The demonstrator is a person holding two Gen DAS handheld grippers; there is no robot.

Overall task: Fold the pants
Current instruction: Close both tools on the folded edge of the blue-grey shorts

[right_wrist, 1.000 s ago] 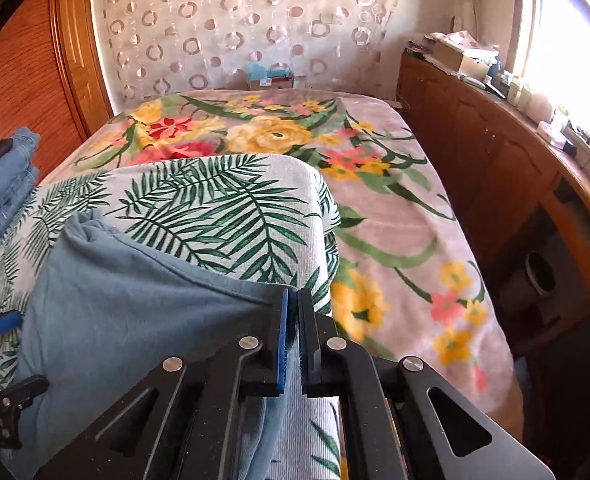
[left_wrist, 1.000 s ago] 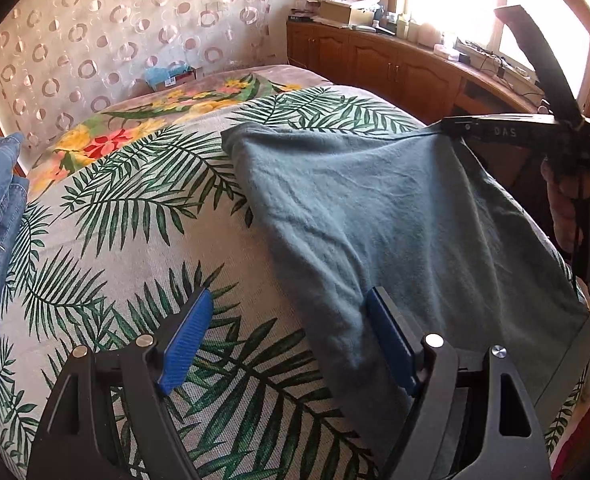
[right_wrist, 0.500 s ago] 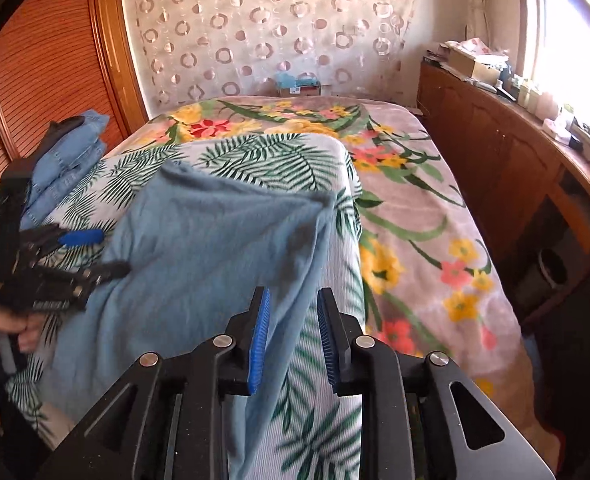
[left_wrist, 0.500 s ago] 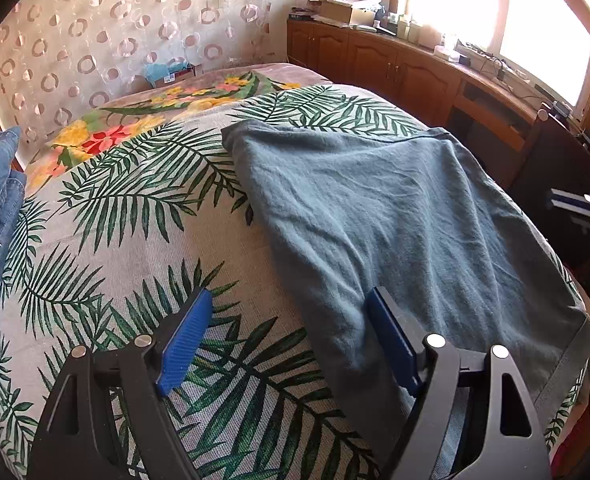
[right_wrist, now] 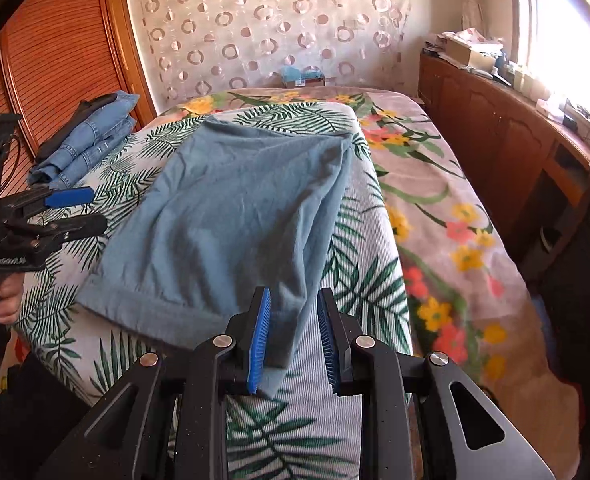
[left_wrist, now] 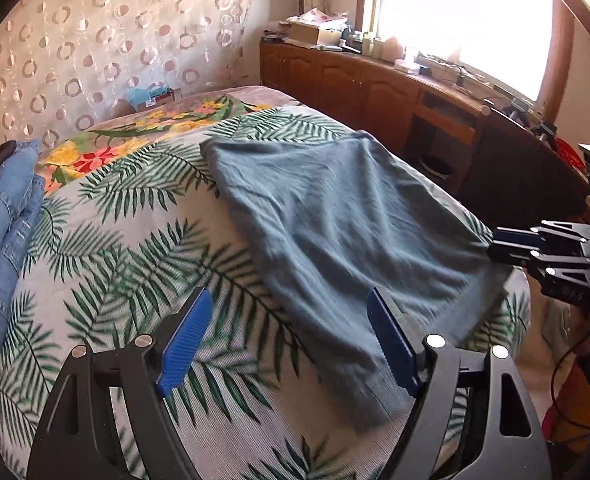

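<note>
Grey-blue pants lie folded on a palm-leaf bed cover, with the waistband near the bed's front edge. My left gripper hovers open over the cover beside the pants' left edge, holding nothing. In the right wrist view the pants spread ahead of my right gripper. Its jaws stand a little apart, and a loose corner of the pants hangs between them against the left pad, unpinched. The left gripper shows at the left edge, and the right gripper at the pants' right side.
Folded jeans are stacked at the bed's left side by a wooden wardrobe. A floral blanket covers the rest of the bed. Wooden cabinets with clutter run under the window. A person's hand holds the left gripper's handle.
The right gripper opened, let go of the pants' far edge and drew back toward the near corner. The pants settled flat. In the last half second the left gripper pulled back and rose slightly.
</note>
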